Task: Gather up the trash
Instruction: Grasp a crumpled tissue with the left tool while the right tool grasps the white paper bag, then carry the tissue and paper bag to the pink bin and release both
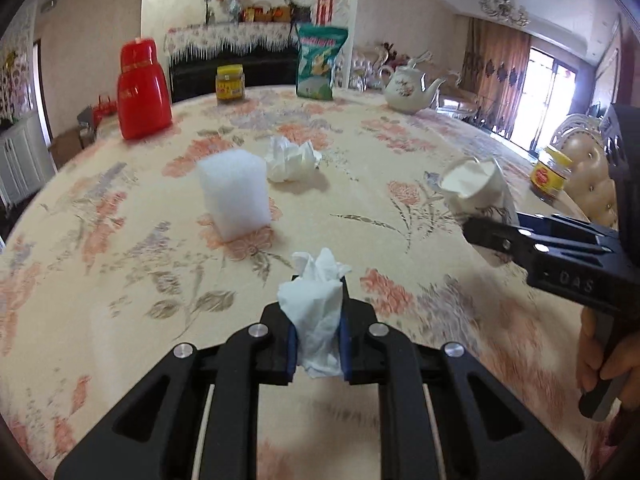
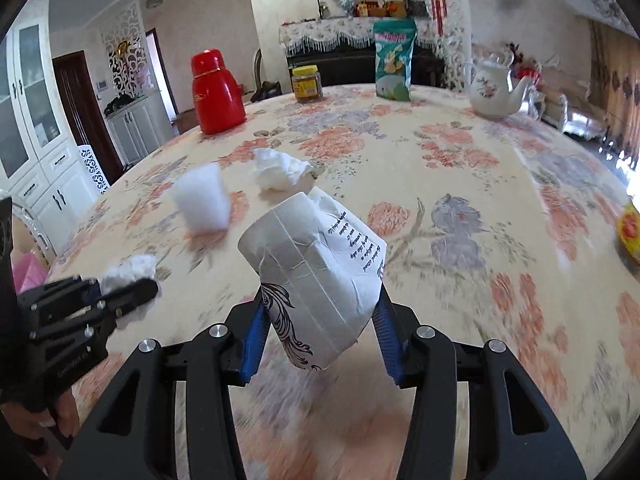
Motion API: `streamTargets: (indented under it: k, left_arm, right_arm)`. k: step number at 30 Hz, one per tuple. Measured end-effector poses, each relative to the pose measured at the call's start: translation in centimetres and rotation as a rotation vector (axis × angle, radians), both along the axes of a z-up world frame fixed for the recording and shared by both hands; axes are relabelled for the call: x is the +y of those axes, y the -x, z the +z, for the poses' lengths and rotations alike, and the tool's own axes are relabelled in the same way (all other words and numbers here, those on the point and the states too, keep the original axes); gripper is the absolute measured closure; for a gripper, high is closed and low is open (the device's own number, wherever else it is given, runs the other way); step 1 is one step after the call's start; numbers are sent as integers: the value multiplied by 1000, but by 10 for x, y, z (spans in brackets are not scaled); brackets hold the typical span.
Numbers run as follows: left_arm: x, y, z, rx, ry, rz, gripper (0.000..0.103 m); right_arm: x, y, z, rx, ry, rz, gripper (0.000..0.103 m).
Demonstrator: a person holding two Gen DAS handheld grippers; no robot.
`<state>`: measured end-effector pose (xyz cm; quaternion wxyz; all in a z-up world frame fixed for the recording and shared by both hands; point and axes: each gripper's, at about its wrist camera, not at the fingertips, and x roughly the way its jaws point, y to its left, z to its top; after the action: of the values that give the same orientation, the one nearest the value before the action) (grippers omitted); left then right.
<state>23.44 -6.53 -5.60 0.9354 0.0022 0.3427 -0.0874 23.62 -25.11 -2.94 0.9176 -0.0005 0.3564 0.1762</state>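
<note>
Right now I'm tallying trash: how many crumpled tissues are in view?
2: one tissue clamped in the left gripper, one crumpled tissue on the table behind the foam block.

A white crumpled tissue (image 1: 316, 320) is held between blue-padded black fingers, and a white paper cup (image 2: 320, 272) printed with black script is gripped likewise.

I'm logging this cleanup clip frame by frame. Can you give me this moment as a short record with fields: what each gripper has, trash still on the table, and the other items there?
left gripper: shut on a crumpled tissue
right gripper: shut on a crushed paper cup
trash on table: white foam block; tissue wad
other items: red thermos, yellow-lidded jar, green snack bag, teapot
surface: floral tablecloth
</note>
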Motion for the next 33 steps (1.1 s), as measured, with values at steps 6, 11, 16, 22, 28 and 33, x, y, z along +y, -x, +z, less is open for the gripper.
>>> streamTargets:
  k: [6, 11, 16, 22, 28, 33]
  left_arm:
    - [13, 49, 13, -65, 3, -6, 87]
    - [23, 86, 22, -123, -6, -6, 87]
    - [36, 112, 29, -165, -4, 3, 87]
    - [63, 142, 37, -211, 44, 24, 87]
    - [86, 167, 44, -259, 54, 51, 87]
    - [109, 178, 45, -270, 42, 86, 87]
  right_arm:
    - [9, 59, 8, -30, -20, -16, 57]
    - [21, 92, 15, -51, -44, -11, 56]
    - [35, 121, 22, -90, -40, -6, 56]
    - [54, 147, 30, -151, -18, 2, 56]
    - [79, 159, 32, -167, -28, 51, 56]
    - [99, 161, 36, -180, -22, 89, 56]
